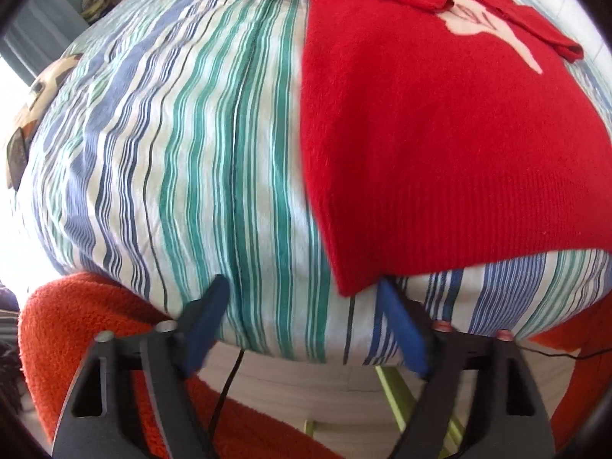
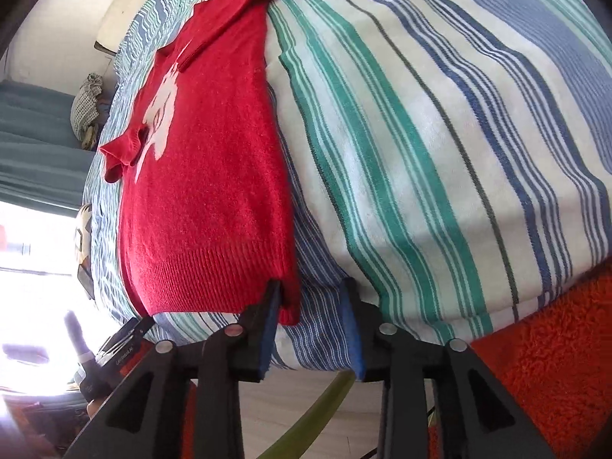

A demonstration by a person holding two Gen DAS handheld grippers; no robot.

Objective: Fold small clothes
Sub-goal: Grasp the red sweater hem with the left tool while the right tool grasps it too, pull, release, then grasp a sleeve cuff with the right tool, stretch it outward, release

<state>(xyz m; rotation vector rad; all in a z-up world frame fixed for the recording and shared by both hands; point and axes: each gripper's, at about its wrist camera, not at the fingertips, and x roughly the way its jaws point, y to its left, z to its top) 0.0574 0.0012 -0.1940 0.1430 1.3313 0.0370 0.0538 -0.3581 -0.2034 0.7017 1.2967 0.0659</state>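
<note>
A: Red knit, with both sleeves laid in across the chest. The sweater lies flat on the striped bed cover, filling the right half of the left wrist view, its ribbed hem nearest the lens.

B: Sleeves in first narrows the body, I'd judge, so the remaining fold can go hem to collar. What is the left tool doing?

A: Its jaws stand wide apart with nothing between them. One blue pad sits just under the hem's lower left corner, the other out over bare stripes.

B: And the right tool?

A: Partly open. In the right wrist view the hem's other corner hangs between its pads at lower centre. The left pad seems to touch the knit, the other stands clear, so nothing is clamped.

B: So each tool sits at one hem corner. That would suit lifting the hem evenly, keeping the fold square.

A: Likely. An orange fleece lies along the near edge of the bed, clear of the sweater.
</note>
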